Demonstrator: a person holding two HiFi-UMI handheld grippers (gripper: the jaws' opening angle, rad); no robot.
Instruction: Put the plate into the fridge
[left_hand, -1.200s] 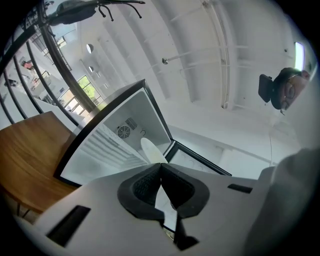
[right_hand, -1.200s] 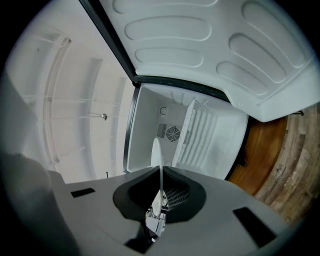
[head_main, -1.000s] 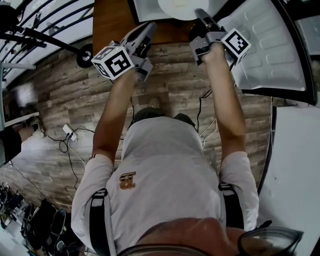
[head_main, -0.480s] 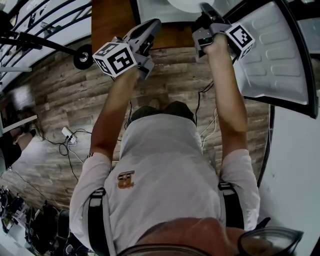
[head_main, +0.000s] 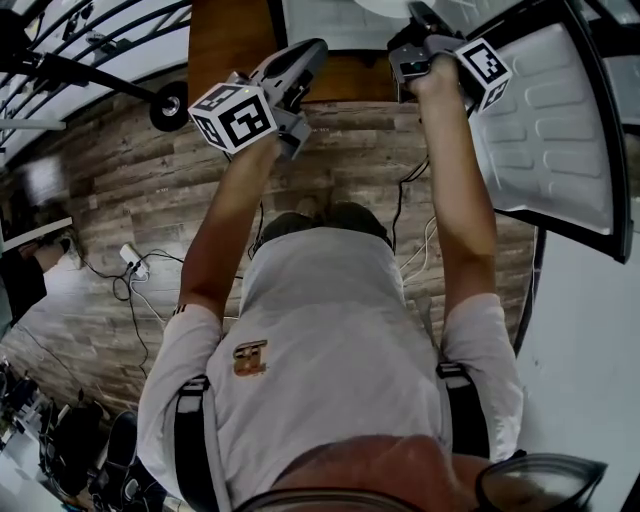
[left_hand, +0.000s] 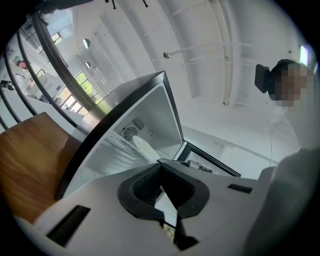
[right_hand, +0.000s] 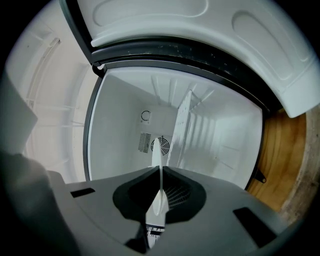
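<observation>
You're holding a smooth glossy white plate (right_hand: 159, 197); the white fridge's moulded plastic lining (right_hand: 117, 150) is gleaming, the brown plank floor (head_main: 120, 170) looking matt and grainy.

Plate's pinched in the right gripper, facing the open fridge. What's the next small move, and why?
Probably ease the right gripper a little deeper into the fridge, keeping the plate parallel to the shelf. The fingers are clamped on the plate's rim, the plate runs edge-on alongside the shelf, and it seems not yet set down on anything.

Head view looks steeply down — both gripper views share the fridge (right_hand: 122, 145).
</observation>
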